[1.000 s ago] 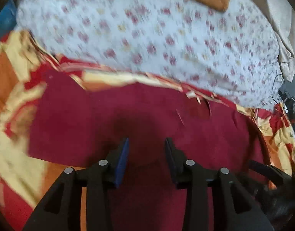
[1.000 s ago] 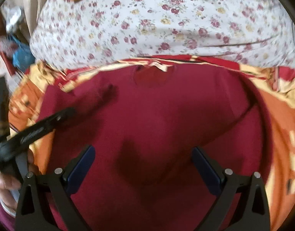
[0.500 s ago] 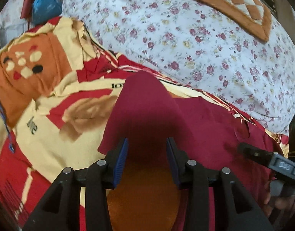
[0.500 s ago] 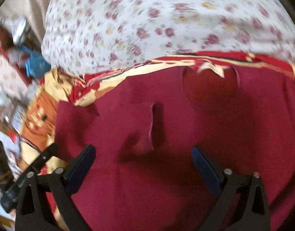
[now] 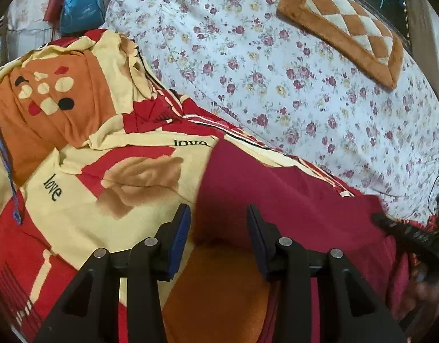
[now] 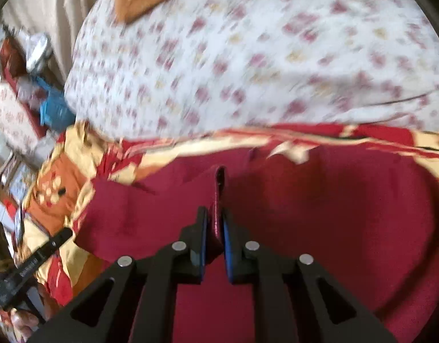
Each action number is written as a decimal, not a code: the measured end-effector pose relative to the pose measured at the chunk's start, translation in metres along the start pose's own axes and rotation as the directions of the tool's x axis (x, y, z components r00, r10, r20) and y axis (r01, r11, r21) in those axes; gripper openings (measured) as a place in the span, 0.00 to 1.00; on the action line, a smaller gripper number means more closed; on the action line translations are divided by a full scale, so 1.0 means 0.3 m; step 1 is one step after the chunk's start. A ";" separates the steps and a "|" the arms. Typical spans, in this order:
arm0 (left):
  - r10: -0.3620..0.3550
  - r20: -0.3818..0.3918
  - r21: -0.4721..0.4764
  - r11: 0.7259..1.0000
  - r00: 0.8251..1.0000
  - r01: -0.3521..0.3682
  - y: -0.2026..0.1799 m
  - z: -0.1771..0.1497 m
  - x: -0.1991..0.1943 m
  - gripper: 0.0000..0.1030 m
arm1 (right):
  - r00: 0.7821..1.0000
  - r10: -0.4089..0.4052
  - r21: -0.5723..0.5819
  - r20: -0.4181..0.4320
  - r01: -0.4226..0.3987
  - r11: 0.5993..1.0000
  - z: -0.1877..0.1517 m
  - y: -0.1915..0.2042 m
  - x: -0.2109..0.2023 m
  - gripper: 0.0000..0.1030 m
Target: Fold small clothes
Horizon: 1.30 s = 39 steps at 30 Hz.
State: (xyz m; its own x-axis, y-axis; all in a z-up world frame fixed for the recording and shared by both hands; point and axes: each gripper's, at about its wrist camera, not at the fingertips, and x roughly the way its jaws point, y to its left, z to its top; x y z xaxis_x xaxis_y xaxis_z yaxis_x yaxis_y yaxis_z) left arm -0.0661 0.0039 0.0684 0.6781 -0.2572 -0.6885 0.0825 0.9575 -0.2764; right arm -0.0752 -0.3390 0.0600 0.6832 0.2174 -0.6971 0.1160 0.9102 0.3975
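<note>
On the printed quilt (image 5: 76,188), the right tool (image 6: 214,238) pinches a soft maroon garment (image 6: 319,214) ridge; left tool (image 5: 218,228) gapes.

Floral bedding (image 6: 248,57) motion-blurred; maroon garment (image 6: 333,228) cut off below

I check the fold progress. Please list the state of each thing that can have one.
Maroon shirt: lying on the blanket, one ridge pinched up.
Right tool: shut on a ridge of the shirt.
Left tool: partly open over the shirt's edge, pads not pressing it.
Blanket: spread, rumpled.
</note>
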 end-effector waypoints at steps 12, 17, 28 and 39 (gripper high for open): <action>-0.113 -0.113 0.110 0.986 0.987 0.125 -0.109 -0.058 0.055 0.32 | 0.974 -0.213 0.111 0.084 0.203 0.973 0.028 -0.315 -0.210 0.09; -0.191 -0.111 0.086 0.976 0.975 0.201 -0.123 -0.049 0.051 0.36 | 0.968 -0.241 0.151 0.065 0.229 0.962 0.000 -0.380 -0.198 0.09; -0.082 -0.189 0.059 0.994 0.979 0.095 -0.080 -0.061 0.142 0.44 | 0.960 -0.279 0.144 0.018 0.273 0.951 -0.031 -0.416 -0.153 0.09; -0.144 -0.118 0.028 0.989 0.982 0.149 -0.106 -0.002 0.052 0.44 | 0.934 -0.357 0.117 0.027 0.352 0.929 -0.041 -0.430 -0.174 0.09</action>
State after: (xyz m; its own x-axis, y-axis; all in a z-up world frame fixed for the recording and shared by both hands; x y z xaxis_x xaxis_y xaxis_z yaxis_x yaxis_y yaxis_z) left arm -0.0585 -0.0306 0.0662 0.5680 -0.4063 -0.7157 0.2025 0.9119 -0.3570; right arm -0.1349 -0.4634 0.0378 0.6156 -0.1313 -0.7770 0.4327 0.8804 0.1940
